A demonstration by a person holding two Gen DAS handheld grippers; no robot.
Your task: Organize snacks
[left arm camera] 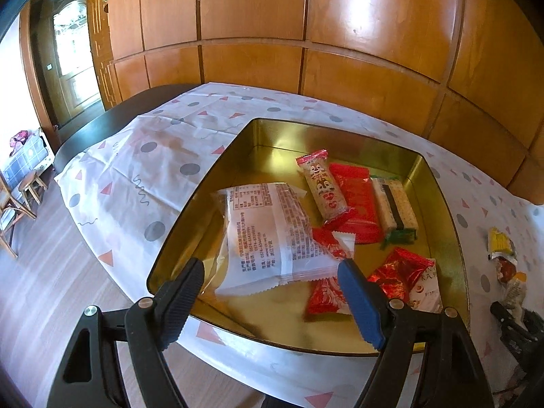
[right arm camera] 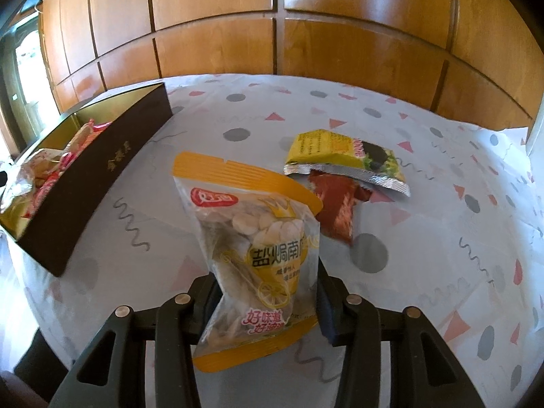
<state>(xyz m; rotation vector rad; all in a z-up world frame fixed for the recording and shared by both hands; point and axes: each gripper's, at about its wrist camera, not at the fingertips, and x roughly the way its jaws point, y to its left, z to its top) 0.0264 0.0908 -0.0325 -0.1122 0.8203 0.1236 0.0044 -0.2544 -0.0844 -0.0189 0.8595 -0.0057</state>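
Pumpkin-seed bag is pinched in the right tool, lifted over the tabletop, right of the tin box. Carry it level over the dark wall, then release low. Left tool gapes wide, empty, above the white packet. Count: one box, roughly seven snacks inside; two loose, yellow packet and red packet.
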